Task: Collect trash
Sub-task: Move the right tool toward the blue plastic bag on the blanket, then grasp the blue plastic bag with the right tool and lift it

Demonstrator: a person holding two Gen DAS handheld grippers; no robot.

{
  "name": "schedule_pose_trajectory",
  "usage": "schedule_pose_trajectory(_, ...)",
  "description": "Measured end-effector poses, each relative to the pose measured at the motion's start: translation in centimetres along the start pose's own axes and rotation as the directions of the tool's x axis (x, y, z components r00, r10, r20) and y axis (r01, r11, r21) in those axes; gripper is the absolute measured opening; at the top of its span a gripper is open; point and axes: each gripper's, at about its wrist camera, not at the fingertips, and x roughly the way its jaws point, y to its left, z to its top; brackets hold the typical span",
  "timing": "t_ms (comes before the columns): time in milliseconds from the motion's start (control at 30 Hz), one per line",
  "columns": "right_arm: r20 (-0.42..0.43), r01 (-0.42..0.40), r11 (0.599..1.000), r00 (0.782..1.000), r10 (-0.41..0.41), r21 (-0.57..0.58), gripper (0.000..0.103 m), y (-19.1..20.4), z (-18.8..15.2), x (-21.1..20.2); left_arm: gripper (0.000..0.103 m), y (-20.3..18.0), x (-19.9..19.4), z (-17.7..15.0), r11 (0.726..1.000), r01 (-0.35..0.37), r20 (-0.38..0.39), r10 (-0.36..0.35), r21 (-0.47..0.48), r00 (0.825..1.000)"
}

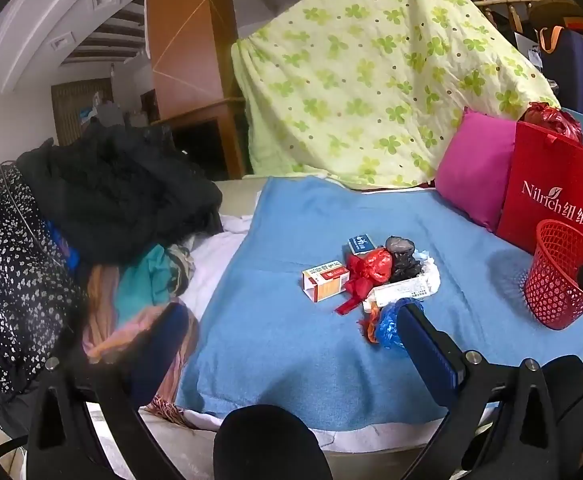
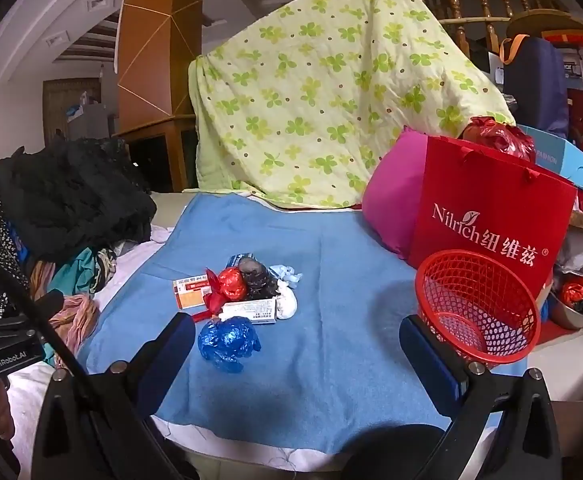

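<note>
A small heap of trash lies mid-way on the blue blanket [image 1: 291,340]: an orange-and-white carton [image 1: 325,280], a red crumpled bag [image 1: 367,270], a black bag [image 1: 401,256], a white flat box [image 1: 401,290], a blue box [image 1: 360,243] and a blue crumpled bag [image 2: 227,342]. A red mesh basket [image 2: 477,308] stands empty to the right of the heap. My left gripper [image 1: 291,320] hangs open in front of the heap, touching nothing. My right gripper [image 2: 297,328] is open too, between the blue bag and the basket.
A pile of dark clothes [image 1: 103,188] and scarves [image 1: 147,276] fills the left. A green-flowered quilt [image 1: 371,80] drapes behind. A pink pillow [image 1: 475,168] and a red paper bag [image 2: 491,216] stand at the right, behind the basket.
</note>
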Motion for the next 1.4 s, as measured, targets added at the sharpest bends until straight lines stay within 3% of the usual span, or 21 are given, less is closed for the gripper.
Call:
schedule_pose_trajectory(533, -0.014, -0.003, 1.0, 1.0, 0.003, 0.006, 0.103, -0.2, -0.6, 0.9, 0.103, 0.0, 0.6, -0.4, 1.0, 0.01, -0.014, -0.01, -0.023, 1.0)
schedule_pose_trajectory(700, -0.021, -0.016, 1.0, 1.0, 0.017, 0.011, 0.103, 0.0, -0.8, 1.4, 0.103, 0.1, 1.4, -1.1, 1.0, -0.019, 0.025, 0.019, 0.005, 1.0)
schedule_pose_trajectory(1100, -0.12, -0.081, 0.997, 0.989, 0.083, 0.017, 0.103, 2.1, -1.4, 5.8, 0.103, 1.8, 6.6, -2.7, 0.998, -0.049, -0.082, 0.047, -0.028, 0.995)
schedule_pose_trajectory(1267, -0.205, -0.15, 0.988, 0.966, 0.156, 0.045, 0.103, 3.2, -2.2, 10.2, 0.103, 2.6, 10.5, -3.5, 0.996, -0.089, -0.148, 0.086, -0.014, 0.985)
schedule_pose_trajectory(1400, -0.256, -0.233, 0.964, 0.931, 0.259, 0.127, 0.103, 4.0, -2.8, 16.1, 0.103, 4.0, 14.3, -3.7, 0.993, -0.116, -0.212, 0.11, -0.013, 0.971)
